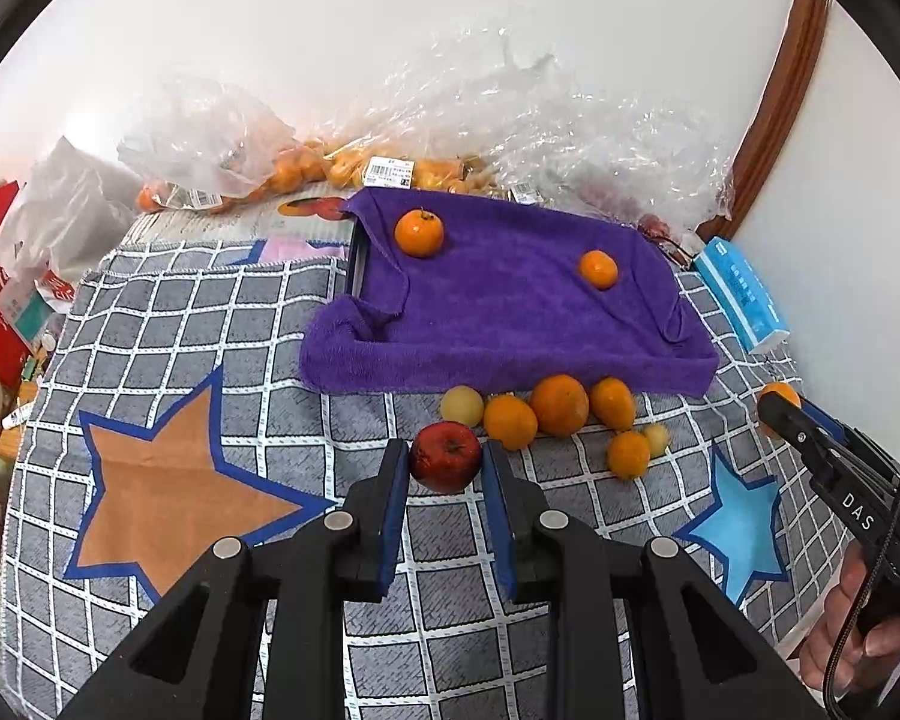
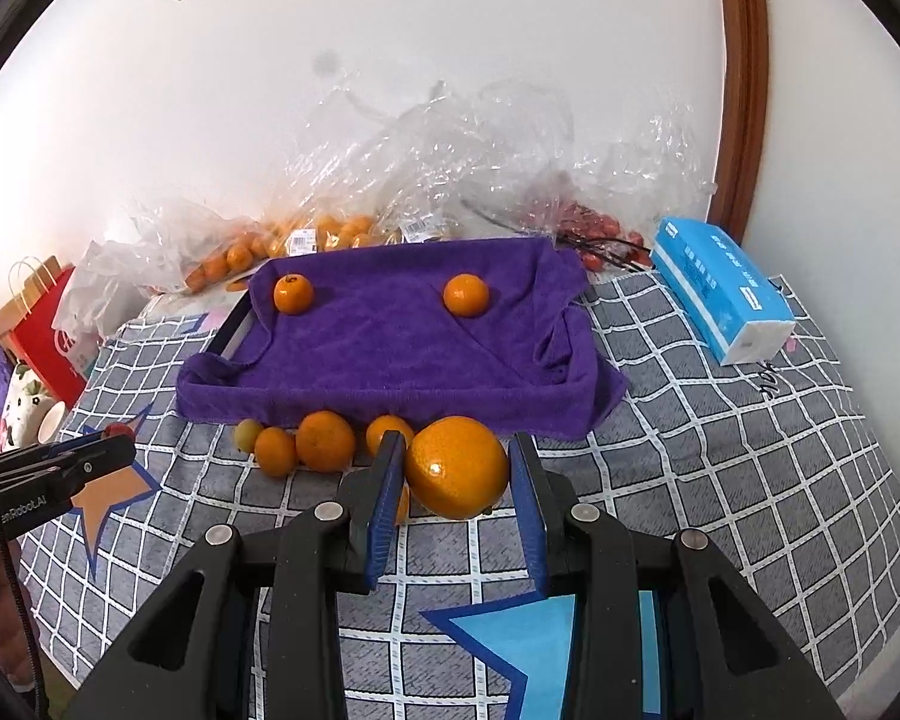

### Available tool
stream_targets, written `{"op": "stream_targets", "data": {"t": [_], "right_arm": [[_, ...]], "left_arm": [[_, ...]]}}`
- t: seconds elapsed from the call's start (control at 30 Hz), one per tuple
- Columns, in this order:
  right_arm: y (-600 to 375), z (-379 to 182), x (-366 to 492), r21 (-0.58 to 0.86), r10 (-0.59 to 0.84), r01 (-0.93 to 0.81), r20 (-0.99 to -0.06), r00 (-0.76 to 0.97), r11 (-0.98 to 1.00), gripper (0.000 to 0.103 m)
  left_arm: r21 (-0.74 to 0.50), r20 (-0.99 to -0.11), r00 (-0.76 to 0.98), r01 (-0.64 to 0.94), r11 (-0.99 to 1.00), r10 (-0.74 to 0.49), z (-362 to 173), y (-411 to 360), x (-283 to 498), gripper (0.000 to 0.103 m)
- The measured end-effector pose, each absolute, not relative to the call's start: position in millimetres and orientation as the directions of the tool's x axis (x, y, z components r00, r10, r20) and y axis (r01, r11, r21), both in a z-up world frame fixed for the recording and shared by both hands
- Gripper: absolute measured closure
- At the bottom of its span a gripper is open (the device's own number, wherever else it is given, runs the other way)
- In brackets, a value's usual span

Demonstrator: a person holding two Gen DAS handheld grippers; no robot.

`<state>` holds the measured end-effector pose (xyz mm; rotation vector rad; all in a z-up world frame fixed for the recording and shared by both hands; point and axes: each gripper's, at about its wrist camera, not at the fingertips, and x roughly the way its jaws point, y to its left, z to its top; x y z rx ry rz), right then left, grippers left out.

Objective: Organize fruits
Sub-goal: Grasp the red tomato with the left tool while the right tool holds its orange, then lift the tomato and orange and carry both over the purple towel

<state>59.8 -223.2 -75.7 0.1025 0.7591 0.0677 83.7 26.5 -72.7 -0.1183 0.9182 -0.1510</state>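
1. Checked grey cloth (image 1: 168, 324) with star prints covers the counter.
2. Left gripper (image 1: 444, 468): jaws pinching a red apple (image 1: 445, 457).
3. Purple towel-lined tray (image 2: 390, 348) holds two oranges; loose citrus lies in front.
4. Right gripper (image 2: 457, 474): jaws clamping a large orange (image 2: 456, 467).
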Motion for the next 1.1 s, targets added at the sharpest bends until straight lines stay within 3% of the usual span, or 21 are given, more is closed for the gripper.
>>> {"op": "stream_targets", "data": {"t": [1.1], "right_arm": [[-217,-40,115,0.107,0.099,-0.038,-0.644,0.758,0.993,0.068]], "left_arm": [[-0.177,-0.738,0.650,0.072,0.982,-0.181,-35,37,139,0.079]]}}
